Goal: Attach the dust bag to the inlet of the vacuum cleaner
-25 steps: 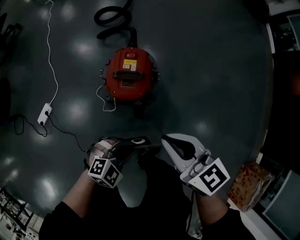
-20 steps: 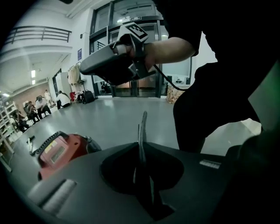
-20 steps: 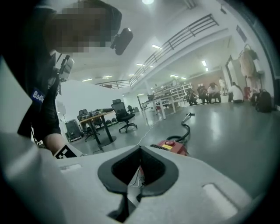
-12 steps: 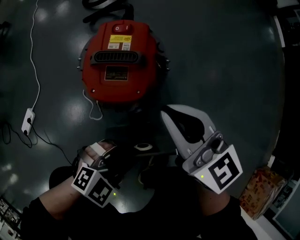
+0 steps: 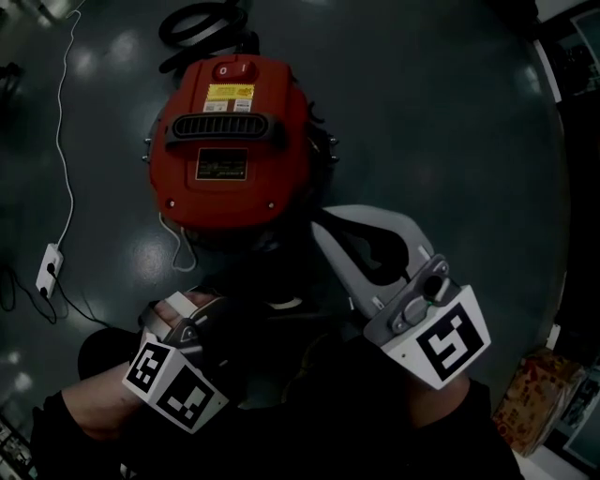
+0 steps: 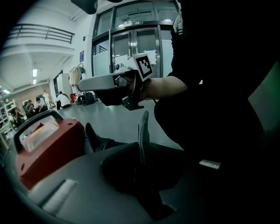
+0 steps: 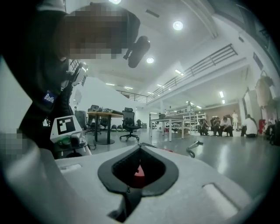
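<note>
The left gripper (image 6: 139,153) is almost shut and pinches a thin edge of the dark dust bag (image 6: 143,127), just beside the red vacuum cleaner (image 5: 230,141). The right gripper (image 5: 321,223) is shut tight, with its tip near the vacuum cleaner. Both grippers are closer to it than 1 second ago. Its yellow label (image 5: 229,97) is too small to read.

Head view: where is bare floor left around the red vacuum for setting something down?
Widest bare floor: right of the vacuum. A narrower strip lies between the vacuum and the white cable. Crowded: the hose above the vacuum; below it, the left tool, dust bag and right tool.
</note>
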A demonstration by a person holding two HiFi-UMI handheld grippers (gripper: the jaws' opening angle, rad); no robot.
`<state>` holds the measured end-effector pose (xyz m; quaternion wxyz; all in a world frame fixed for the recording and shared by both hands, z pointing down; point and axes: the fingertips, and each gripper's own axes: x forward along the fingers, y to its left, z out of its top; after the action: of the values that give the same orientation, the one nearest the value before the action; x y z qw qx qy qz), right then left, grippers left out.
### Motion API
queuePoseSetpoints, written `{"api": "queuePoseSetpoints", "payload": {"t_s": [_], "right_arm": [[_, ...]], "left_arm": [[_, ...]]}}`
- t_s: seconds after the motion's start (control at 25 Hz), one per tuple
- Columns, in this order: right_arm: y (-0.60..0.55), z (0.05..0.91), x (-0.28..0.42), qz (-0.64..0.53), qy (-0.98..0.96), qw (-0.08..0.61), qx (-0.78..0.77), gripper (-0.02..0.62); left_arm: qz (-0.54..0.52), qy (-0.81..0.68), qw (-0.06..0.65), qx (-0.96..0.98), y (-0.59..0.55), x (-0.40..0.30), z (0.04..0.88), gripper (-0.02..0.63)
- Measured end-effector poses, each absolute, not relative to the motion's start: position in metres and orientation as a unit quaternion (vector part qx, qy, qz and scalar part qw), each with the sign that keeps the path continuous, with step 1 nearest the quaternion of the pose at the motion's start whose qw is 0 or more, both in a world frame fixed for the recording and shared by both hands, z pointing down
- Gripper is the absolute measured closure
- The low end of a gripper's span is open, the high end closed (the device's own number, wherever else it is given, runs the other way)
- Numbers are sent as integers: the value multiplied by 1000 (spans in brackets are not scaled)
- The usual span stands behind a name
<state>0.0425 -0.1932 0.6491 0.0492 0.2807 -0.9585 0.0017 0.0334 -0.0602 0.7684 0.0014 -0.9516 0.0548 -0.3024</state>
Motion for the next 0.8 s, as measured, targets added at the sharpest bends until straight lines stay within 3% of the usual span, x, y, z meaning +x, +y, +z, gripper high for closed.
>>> {"api": "queuePoseSetpoints", "payload": {"t_s": [0.48, 0.64, 0.8], "right_arm": [[-221, 672, 42, -13, -955, 92, 281, 590], [-233, 683, 30, -29, -956, 136, 258, 472], [-259, 689, 21, -62, -947, 194, 247, 417]], "left_arm": [[-298, 72, -18, -952, -85, 28, 767, 575], [-296, 53, -45, -953, -86, 28, 769, 571], [-295, 37, -62, -953, -89, 29, 771, 564]]}}
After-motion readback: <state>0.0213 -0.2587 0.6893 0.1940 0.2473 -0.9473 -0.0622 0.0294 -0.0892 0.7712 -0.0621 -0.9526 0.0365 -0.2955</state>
